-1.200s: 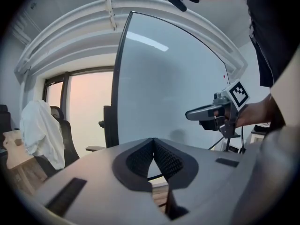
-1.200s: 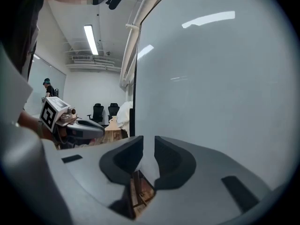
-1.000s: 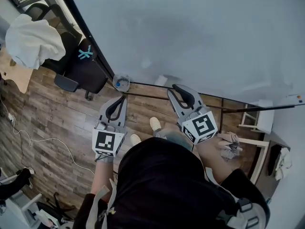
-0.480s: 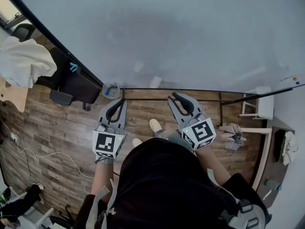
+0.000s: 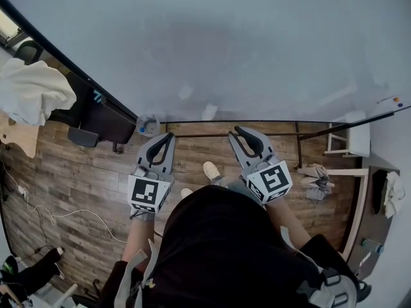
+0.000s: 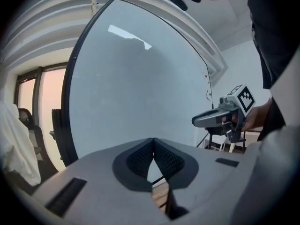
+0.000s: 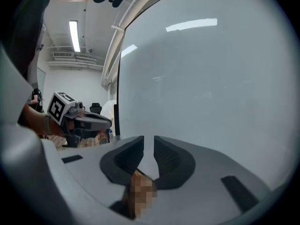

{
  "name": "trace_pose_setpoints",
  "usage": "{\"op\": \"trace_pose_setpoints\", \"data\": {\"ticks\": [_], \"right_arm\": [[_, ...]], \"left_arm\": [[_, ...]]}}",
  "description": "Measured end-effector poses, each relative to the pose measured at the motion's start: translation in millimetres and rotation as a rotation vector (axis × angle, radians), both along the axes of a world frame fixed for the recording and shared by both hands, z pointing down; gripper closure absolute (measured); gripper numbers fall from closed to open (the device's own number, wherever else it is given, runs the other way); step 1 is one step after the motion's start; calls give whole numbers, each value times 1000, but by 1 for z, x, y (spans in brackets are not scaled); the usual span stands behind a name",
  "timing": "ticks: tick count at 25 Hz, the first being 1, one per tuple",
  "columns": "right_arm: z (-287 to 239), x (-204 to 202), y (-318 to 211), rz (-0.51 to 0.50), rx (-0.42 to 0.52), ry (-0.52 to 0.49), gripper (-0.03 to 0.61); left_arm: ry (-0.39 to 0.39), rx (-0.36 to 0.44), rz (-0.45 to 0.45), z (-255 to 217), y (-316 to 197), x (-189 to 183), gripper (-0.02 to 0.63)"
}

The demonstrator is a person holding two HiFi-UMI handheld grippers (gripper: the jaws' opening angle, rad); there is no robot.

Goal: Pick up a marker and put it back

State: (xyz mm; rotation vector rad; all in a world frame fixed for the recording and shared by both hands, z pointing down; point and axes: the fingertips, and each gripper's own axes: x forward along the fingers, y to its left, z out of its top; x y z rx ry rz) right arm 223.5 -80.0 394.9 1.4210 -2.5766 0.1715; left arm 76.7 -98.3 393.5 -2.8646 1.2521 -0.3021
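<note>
A large whiteboard fills the upper part of the head view, and both grippers point at its lower edge. My left gripper is shut, its fingertips touching with nothing between them. My right gripper has its jaws a narrow gap apart, and only the board shows through the gap. Each gripper shows in the other's view, the right gripper and the left gripper. No marker can be made out. Small coloured specks at the board's right edge are too small to tell.
The whiteboard stand's black bar crosses the wooden floor just ahead of the grippers. A black chair with a white cloth stands at left, a small container by the board's foot. A white stool and a crumpled cloth are at right.
The head view has swung, so the board's lower edge now runs level. Both grippers have stayed side by side, edging slightly toward the board. Nothing was taken hold of.
</note>
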Motion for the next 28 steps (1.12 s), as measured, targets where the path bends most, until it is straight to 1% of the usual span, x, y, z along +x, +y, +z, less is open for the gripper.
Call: {"op": "trace_pose_setpoints", "data": {"ticks": [9,21,28], "right_arm": [[-1,-7,-4,-17,2,4,511],[-2,-11,-4,-31,-12,-23,511],[-3,-19,-4,-46,-8,-16,511]], "left_arm": [[-5,5,-11,-3,-4,-2,606],[-3,7,-24,-4,-4,-1,606],[1,11,-34,-4,-4,-8,606]]}}
